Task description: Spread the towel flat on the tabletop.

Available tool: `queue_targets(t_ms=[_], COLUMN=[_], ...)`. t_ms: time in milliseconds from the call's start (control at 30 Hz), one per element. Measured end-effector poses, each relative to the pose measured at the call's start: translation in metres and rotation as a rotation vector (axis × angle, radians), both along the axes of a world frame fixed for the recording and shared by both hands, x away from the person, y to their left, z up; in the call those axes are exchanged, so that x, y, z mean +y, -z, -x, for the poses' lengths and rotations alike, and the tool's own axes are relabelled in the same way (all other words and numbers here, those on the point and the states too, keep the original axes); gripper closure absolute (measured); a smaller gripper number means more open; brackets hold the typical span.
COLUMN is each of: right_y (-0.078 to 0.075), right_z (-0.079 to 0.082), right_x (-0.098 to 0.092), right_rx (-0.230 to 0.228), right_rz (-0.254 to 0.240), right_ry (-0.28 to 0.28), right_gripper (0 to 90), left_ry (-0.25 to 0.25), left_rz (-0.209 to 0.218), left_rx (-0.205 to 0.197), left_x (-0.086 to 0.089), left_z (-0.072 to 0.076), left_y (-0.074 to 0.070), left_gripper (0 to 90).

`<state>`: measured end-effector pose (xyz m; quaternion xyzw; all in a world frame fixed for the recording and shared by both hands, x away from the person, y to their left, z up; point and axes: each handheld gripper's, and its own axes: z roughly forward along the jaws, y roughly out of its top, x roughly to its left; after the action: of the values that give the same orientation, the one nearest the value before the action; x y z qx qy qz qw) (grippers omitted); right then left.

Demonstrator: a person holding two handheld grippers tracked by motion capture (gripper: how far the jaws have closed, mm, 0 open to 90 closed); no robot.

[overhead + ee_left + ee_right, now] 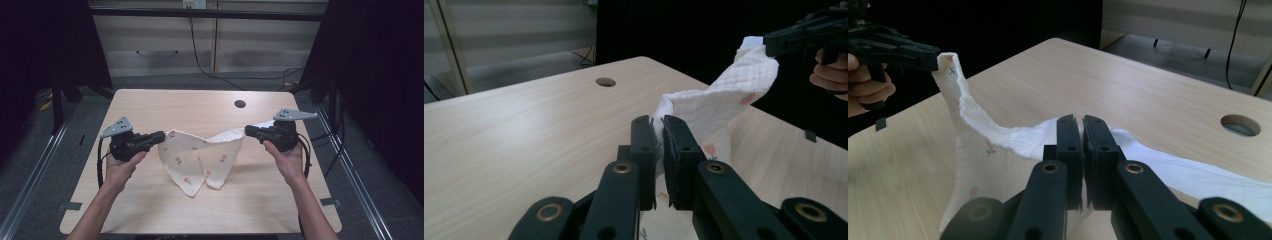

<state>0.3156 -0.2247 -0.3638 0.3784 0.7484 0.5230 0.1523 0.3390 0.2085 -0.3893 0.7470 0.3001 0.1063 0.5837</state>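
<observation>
A cream cloth (197,155) printed with small flowers hangs between my two grippers above the wooden table (150,210), its folded lower part drooping to a point near the tabletop. My left gripper (162,135) is shut on the cloth's left corner, and my right gripper (247,131) is shut on its right corner. In the left gripper view the jaws (659,125) pinch the cloth (724,95), which rises toward the other gripper (794,35). In the right gripper view the jaws (1082,125) clamp the cloth's (998,135) edge, which sags and then climbs to the far gripper (898,50).
A round cable hole (240,104) sits near the table's far edge. Beyond the table stand pale cabinets (165,45) with a black cable (200,60) trailing down. Dark curtains flank both sides, and metal rails (30,165) run along the floor.
</observation>
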Motion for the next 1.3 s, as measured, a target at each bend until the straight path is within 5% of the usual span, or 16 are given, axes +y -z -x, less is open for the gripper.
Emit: queue_targets(t_ms=[500, 900, 1067, 1167, 1300], right_y=[-0.044, -0.063, -0.075, -0.071, -0.04], right_z=[0.02, 0.062, 0.069, 0.058, 0.031], right_x=[-0.011, -0.004, -0.005, -0.008, -0.01], right_rx=[-0.075, -0.112, -0.136, -0.103, -0.006], right_rz=[-0.004, -0.035, -0.052, -0.065, -0.04], right_ry=[0.016, 0.013, 0.027, 0.037, 0.063], right_gripper=[87.1, 87.4, 87.4, 87.3, 87.3], left_ry=[0.039, 0.066, 0.066, 0.03, -0.014], left_rz=[0.013, 0.02, 0.01, 0.009, -0.021], left_rx=[-0.133, -0.177, -0.193, -0.16, -0.042], left_x=[-0.004, 0.006, 0.002, -0.001, -0.003], left_z=[0.022, 0.052, 0.05, 0.028, -0.006], left_y=[-0.054, -0.074, -0.085, -0.076, -0.033], left_gripper=[84.2, 84.1, 84.1, 84.1, 84.1])
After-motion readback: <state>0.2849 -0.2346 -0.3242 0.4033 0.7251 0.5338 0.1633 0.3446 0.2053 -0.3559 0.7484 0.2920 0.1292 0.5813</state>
